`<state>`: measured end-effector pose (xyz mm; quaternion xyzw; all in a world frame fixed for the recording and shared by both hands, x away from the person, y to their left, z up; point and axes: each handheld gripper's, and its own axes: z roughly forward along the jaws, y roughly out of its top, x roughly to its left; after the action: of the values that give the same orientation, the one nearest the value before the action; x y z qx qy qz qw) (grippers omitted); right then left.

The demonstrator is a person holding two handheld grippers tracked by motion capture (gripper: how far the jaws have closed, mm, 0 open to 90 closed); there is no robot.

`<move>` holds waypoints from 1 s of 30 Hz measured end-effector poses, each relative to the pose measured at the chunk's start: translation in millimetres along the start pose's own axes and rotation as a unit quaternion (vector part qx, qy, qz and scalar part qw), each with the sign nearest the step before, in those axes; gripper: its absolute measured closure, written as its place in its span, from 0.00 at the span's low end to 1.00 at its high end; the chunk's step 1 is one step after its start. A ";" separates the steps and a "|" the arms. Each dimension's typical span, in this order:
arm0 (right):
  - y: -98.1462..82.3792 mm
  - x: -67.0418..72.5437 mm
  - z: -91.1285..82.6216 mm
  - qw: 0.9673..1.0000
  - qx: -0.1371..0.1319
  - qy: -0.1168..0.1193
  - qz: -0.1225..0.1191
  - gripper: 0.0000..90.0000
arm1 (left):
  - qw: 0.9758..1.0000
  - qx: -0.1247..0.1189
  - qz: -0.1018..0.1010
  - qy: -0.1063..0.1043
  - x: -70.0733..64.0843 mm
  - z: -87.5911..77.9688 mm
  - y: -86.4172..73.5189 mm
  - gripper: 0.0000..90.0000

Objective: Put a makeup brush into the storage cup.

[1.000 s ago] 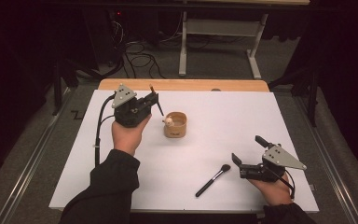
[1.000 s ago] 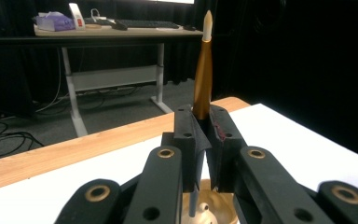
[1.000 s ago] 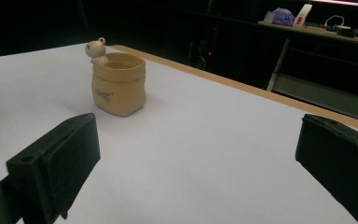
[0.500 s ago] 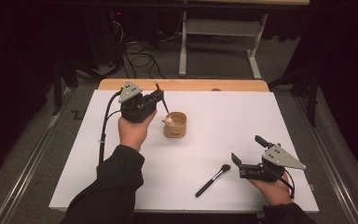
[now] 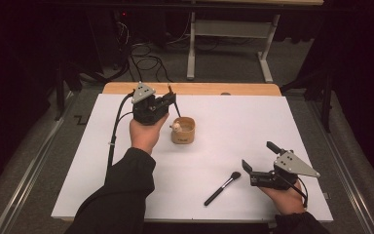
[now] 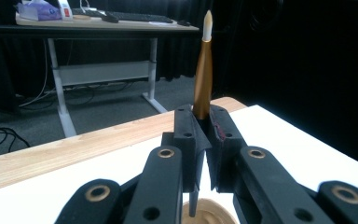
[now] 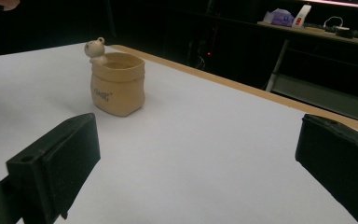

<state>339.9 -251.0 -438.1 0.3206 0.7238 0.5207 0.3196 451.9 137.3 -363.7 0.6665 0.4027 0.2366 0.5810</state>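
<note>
While the left claw [image 5: 168, 100] pinched a gold brush [image 6: 203, 70] upright above the cup [image 5: 183, 130], its tip might catch the rim, tipping it; the right claw [image 5: 260, 161] hung wide, empty.

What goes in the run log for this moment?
left hand-held gripper: shut on gold brush, upright, over cup | right hand-held gripper: open, holds nothing | black brush: lying on table

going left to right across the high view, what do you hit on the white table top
left gripper holding a thin brush → tan cup → black makeup brush → right gripper
</note>
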 end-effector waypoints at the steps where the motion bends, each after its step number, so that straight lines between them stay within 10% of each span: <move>1: 0.0 0.0 0.0 1.000 0.000 0.000 0.000 0.00 | 1.000 0.001 0.000 0.000 -0.1 0.5 -0.1 0.93; 30: -0.6 1.2 0.8 1.000 0.002 0.002 0.001 0.00 | 1.000 0.027 0.002 -0.001 -0.9 12.9 -9.1 0.93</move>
<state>339.7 -249.7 -439.0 0.3207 0.7255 0.5199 0.3170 459.1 129.0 -375.1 0.6832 0.4073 0.2261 0.5623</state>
